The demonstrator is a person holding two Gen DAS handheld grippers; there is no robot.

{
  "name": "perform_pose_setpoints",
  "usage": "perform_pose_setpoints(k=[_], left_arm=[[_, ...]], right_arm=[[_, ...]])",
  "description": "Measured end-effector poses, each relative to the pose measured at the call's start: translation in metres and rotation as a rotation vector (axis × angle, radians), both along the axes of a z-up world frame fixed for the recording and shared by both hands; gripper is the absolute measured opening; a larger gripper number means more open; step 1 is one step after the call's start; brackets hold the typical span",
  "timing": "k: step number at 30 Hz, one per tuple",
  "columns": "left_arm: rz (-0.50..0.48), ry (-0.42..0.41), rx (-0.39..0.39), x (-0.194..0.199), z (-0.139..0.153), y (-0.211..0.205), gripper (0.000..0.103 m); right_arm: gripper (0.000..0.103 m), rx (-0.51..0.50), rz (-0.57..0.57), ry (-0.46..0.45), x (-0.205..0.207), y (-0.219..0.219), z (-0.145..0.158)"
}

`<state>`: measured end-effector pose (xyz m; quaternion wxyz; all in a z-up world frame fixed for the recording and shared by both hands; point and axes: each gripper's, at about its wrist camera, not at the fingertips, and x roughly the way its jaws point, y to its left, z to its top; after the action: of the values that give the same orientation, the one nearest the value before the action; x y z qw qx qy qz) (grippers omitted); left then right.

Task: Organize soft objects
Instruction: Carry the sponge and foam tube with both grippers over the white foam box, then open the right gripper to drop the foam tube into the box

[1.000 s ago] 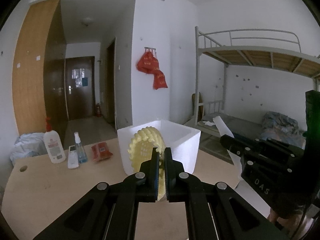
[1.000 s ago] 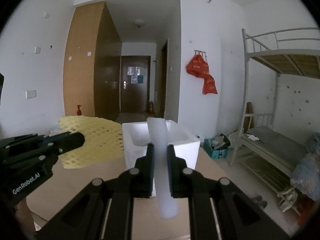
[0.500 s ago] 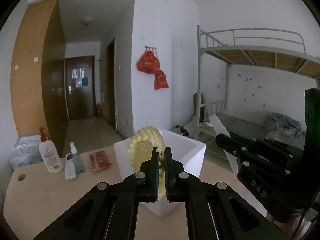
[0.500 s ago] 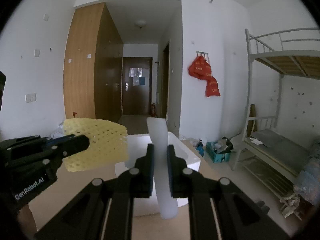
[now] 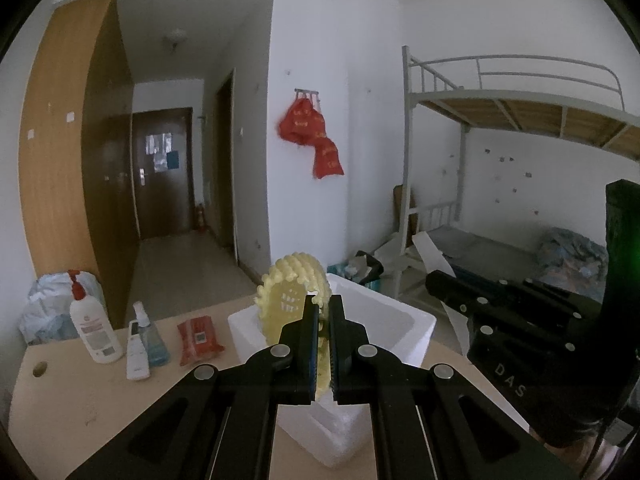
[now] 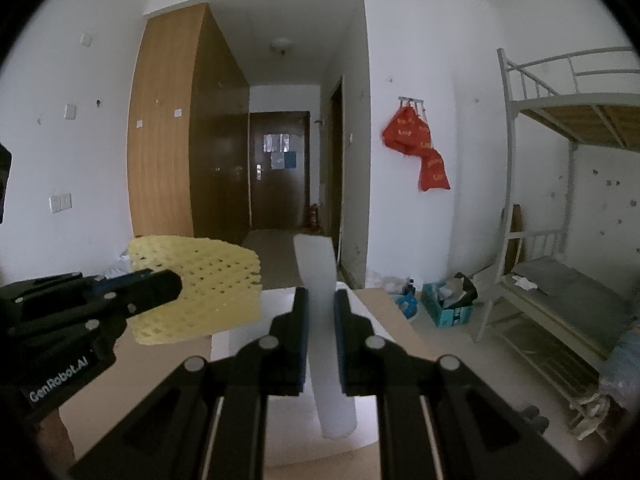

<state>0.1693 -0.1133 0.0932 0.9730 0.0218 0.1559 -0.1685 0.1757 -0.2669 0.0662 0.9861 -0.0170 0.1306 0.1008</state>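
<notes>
Far left on the wooden desk (image 5: 80,400) there's a white pump bottle with a red top (image 5: 93,324), then a white remote (image 5: 138,350) and a small blue spray bottle (image 5: 149,340) right next to each other, then a red packet (image 5: 199,339) lying flat. Just right of those sits the white styrofoam box (image 5: 394,330), open on top. The left gripper (image 5: 324,334) has its fingers clenched tight on a yellow foam net sleeve (image 5: 290,300), and that sleeve is up in the air right above the box's near-left rim, standing on edge from this camera. From the right wrist view the same sleeve (image 6: 200,284) shows side-on as a flat perforated yellow sheet sticking out past the left gripper's tip, hovering to the left of and above the box (image 6: 280,300). Moving right, the right gripper (image 6: 320,328) is clamped on a white foam strip (image 6: 322,320) that runs upright between its fingers, poking out above and hanging down below them, lined up over the box. In the left view that strip (image 5: 428,254) is the pale bit curling up past the right gripper (image 5: 434,284). Further right on the wall hang some red bags (image 6: 416,144), and at the far right is a metal bunk bed (image 6: 560,200) with a blue box of clutter (image 6: 448,304) on the floor beside it.
</notes>
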Motion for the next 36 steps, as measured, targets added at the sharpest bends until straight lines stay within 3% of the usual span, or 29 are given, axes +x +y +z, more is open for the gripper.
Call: perform_pose_setpoints(k=[15,36], left_arm=[[-0.017,0.042,-0.015,0.058,-0.003,0.004,0.005],[-0.016,0.057,-0.01,0.072,-0.007,0.006,0.005]], right_arm=[[0.015,-0.003,-0.007,0.04,0.039,0.008,-0.006],[0.015,0.016,0.008,0.088,0.058,0.01,-0.009]])
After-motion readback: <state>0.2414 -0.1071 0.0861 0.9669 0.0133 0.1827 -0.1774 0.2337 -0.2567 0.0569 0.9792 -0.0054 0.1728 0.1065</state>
